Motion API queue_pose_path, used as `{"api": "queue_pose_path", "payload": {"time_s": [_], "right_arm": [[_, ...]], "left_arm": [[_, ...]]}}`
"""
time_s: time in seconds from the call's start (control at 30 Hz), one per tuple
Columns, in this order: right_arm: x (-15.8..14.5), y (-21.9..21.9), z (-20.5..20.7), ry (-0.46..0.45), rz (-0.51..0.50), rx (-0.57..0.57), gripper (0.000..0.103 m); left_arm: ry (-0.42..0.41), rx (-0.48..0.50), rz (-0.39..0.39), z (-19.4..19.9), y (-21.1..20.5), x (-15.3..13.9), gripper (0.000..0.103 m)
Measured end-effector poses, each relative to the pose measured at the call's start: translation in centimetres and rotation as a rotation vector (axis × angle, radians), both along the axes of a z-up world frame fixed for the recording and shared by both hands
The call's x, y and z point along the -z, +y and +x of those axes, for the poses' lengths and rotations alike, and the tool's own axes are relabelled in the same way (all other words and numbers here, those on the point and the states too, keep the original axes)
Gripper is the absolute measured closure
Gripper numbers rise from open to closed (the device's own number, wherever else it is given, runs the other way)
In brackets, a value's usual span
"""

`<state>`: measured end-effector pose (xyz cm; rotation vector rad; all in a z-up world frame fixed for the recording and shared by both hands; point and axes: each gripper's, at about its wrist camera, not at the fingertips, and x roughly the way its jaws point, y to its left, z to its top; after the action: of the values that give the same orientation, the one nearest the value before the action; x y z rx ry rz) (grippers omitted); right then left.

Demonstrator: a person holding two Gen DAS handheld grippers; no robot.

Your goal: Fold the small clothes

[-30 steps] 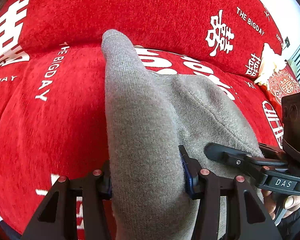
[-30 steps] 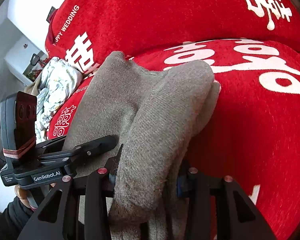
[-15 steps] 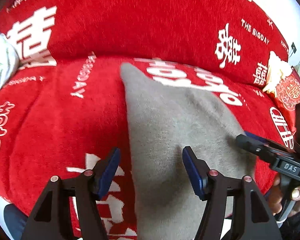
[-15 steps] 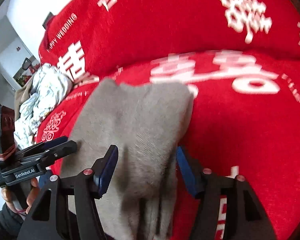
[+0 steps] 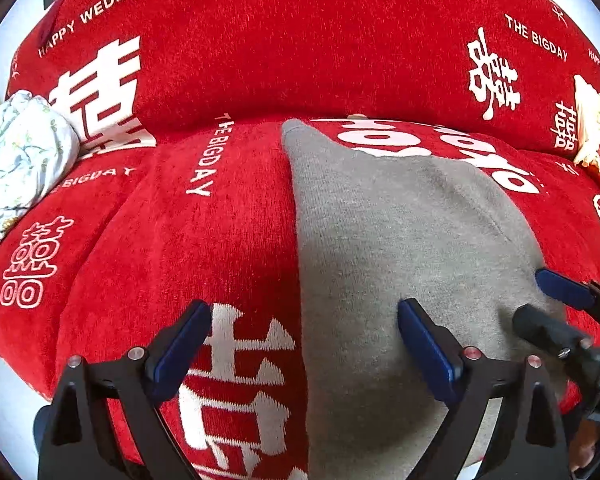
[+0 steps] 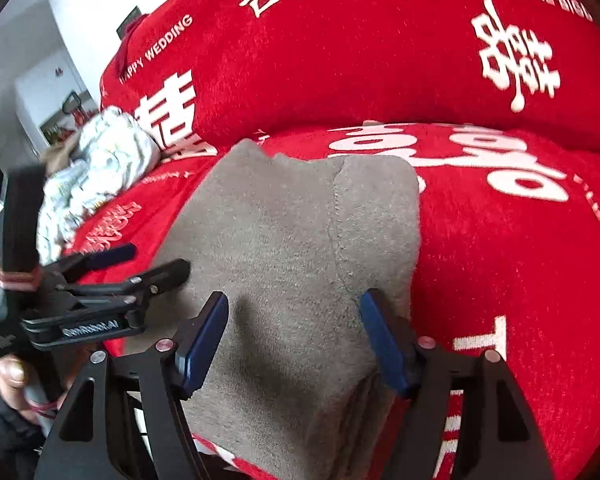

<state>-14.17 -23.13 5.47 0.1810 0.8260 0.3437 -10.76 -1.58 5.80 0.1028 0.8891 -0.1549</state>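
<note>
Garment [image 5: 400, 248], grey knit, lies flat on the red sofa cover [image 5: 180, 240], near edge by the grippers, a seam running along its right part. Left gripper [image 5: 304, 344] and right gripper [image 6: 292, 336] hover over its near end, fingers spread and holding nothing, likely letting it settle flat. Floral cloth [image 5: 16, 160] sits far left.

Grey garment [image 5: 400, 248] flat on red sofa cover [image 5: 188, 248], near front edge; left gripper [image 5: 300, 340] spread wide above it, empty.
</note>
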Motion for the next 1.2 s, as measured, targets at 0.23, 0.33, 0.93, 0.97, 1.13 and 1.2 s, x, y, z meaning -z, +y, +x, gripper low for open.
{"api": "queue_pose_path", "payload": {"time_s": [0.23,0.33,0.93,0.97,1.13,1.2], "right_arm": [[-2.3,2.8,-3.3,-0.073,-0.185,0.050,0.019],[-2.7,3.3,-4.7,-0.074,-0.203,0.084,0.018],[-2.6,3.4,-7.5,-0.039,-0.236,0.188,0.017],[-2.6,3.5,-7.5,-0.041,-0.237,0.186,0.017],[-2.7,4.2,-7.7,-0.044,-0.258,0.176,0.017],[-2.7,4.4,-7.8,-0.044,-0.265,0.175,0.017]], "left_arm": [[-0.161,-0.004,0.058,-4.7,-1.4,-3.6,0.007],[-0.174,0.023,0.077,-5.9,-1.9,-4.3,0.007],[-0.118,-0.029,0.014,-8.0,-1.1,-3.8,0.007],[-0.116,-0.028,0.006,-8.0,-0.9,-3.8,0.007],[-0.137,-0.022,-0.012,-8.6,-0.6,-4.1,0.007],[-0.149,-0.028,-0.013,-8.8,-0.5,-4.4,0.007]]}}
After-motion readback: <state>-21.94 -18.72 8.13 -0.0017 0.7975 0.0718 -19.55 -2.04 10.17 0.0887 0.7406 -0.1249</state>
